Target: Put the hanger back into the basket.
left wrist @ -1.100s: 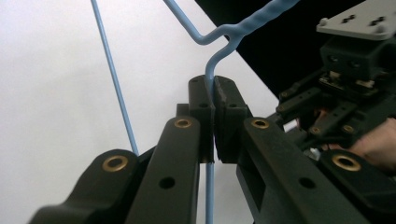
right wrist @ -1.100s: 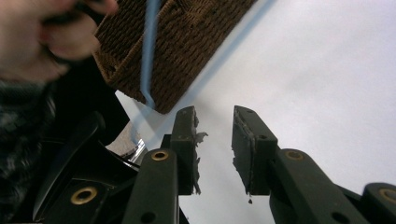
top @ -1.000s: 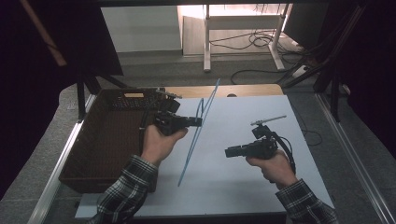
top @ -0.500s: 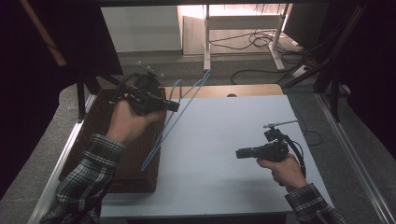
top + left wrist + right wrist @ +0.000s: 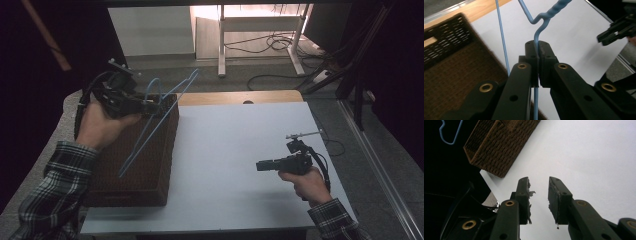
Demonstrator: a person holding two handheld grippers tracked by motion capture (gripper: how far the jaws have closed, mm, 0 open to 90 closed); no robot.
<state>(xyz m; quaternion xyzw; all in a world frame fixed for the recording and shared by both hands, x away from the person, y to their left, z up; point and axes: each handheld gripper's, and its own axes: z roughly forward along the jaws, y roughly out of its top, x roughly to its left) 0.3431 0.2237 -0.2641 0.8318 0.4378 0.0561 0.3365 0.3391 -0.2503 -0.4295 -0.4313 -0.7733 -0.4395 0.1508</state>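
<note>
Above the basket (image 5: 150,165), high view: left hand-held gripper (image 5: 150,107) carries the hanger (image 5: 155,125), tilted, likely for stowing. Left gripper view: jaws clamped on its neck (image 5: 537,42). Right gripper view: right hand-held gripper (image 5: 539,195) empty, jaws apart, over the desk (image 5: 586,157).

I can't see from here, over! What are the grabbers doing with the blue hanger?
Left gripper shut on blue wire hanger, held above wicker basket. Right gripper open, empty, over white table. Nothing in the way.
</note>
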